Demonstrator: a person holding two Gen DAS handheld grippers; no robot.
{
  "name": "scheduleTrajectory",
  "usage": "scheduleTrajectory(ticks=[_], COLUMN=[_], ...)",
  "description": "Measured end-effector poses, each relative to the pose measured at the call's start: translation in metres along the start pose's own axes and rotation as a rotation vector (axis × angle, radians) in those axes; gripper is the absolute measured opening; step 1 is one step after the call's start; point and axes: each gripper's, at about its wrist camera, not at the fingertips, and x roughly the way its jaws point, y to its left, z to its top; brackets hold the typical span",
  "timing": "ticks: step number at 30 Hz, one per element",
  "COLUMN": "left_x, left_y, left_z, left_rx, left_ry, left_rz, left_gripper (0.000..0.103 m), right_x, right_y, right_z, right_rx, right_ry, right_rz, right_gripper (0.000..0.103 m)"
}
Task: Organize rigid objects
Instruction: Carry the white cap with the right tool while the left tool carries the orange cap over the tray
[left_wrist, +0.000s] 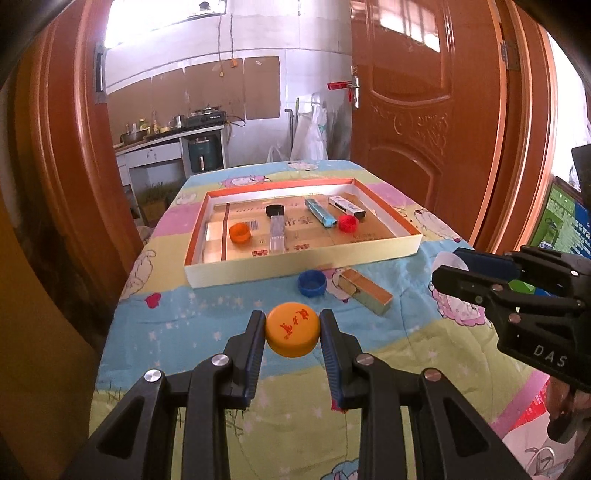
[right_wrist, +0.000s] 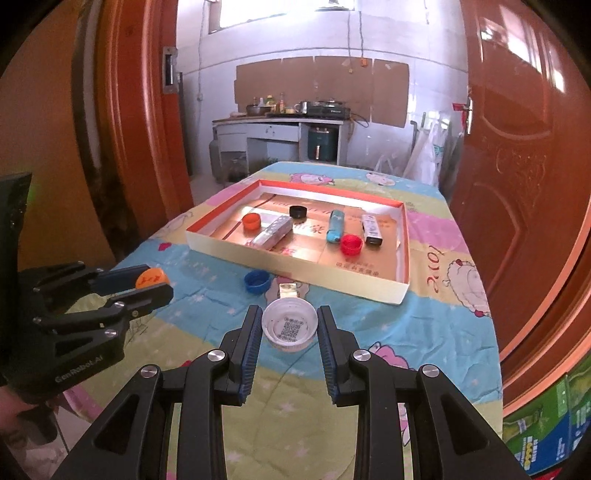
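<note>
My left gripper (left_wrist: 292, 320) is shut on an orange-yellow bottle cap (left_wrist: 293, 333) with red characters, held above the quilt. My right gripper (right_wrist: 289, 315) is shut on a white cap (right_wrist: 290, 328), open side up with a QR code inside. From the left wrist view the right gripper (left_wrist: 448, 263) shows at the right edge with the white cap (left_wrist: 448, 262) between its fingers. The shallow cardboard tray (left_wrist: 295, 265) ahead holds orange, black and red caps, a clear box, a blue lighter and a white-black box. A blue cap (left_wrist: 312, 282) and a small beige box (left_wrist: 365, 291) lie on the quilt before the tray.
The table wears a cartoon-print quilt (left_wrist: 207, 325). Orange wooden doors (left_wrist: 424, 110) flank the table on both sides, with a kitchen counter (right_wrist: 280, 122) behind. A green carton (right_wrist: 546, 435) sits low at the right. A person's hand shows at the left gripper's handle (right_wrist: 22, 413).
</note>
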Motion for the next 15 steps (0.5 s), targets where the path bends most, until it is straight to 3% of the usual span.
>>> scheduleTrajectory(ticks=[15], left_x=[0.022], left_y=[0.023], left_z=[0.042], left_rx=[-0.009], left_ry=[0.01], left_rz=[0.001], left_gripper=[0.03], right_x=[0.023], right_y=[-0.024], right_z=[0.028], right_rx=[0.002], right_ry=[0.032], right_rz=[-0.006], right_gripper=[0.031])
